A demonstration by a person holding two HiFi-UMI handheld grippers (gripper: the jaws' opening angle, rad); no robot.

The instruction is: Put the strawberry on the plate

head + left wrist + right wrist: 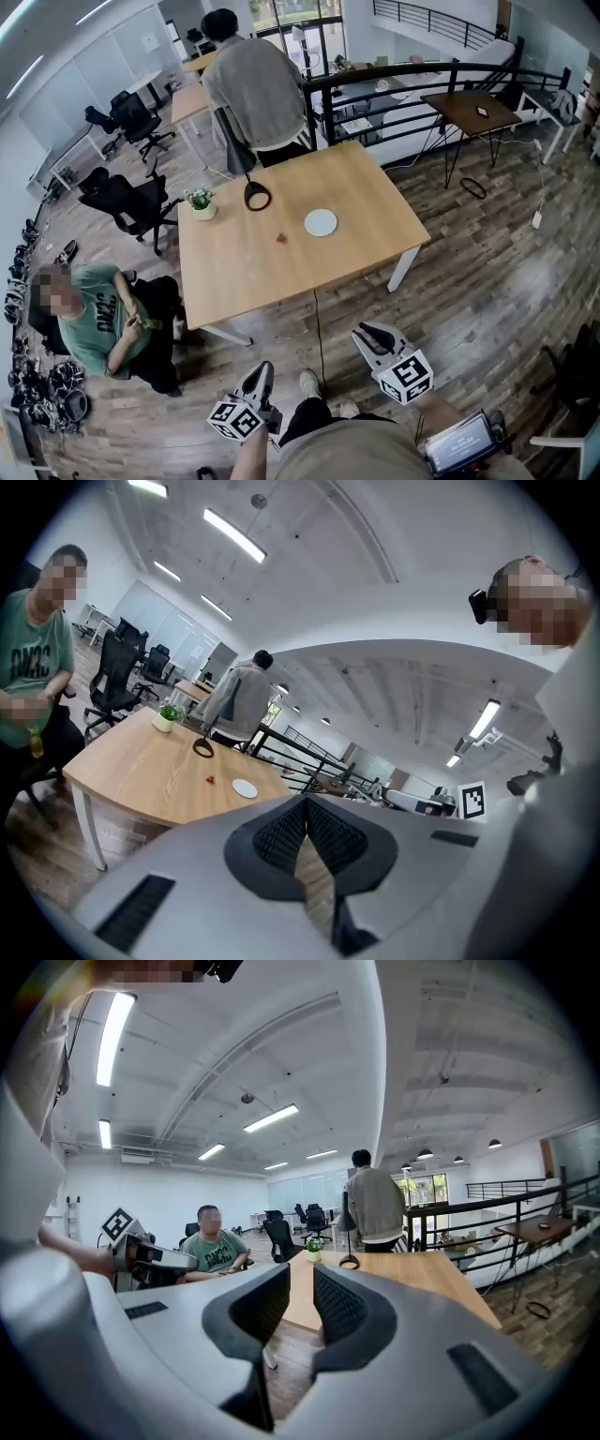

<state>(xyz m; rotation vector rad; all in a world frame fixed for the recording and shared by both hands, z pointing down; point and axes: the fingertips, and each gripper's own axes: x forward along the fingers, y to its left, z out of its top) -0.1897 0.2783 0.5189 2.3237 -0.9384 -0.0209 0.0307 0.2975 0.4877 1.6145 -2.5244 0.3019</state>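
Observation:
A small red strawberry [280,238] lies near the middle of the light wooden table [234,272], and a round white plate [321,222] sits just to its right. The left gripper view shows the strawberry [211,780] and plate [245,787] far off. Both grippers hang over the floor, short of the table's near edge. My left gripper [260,372] [306,803] is shut, its pads meeting at the tips with nothing between them. My right gripper [373,331] [302,1274] is open by a narrow gap and holds nothing.
A black desk lamp [255,195] and a small potted plant [201,202] stand at the table's far left. A person in grey [253,89] stands behind the table; another in green [94,319] sits left of it. A black railing [412,80] runs behind, with office chairs [122,202] at left.

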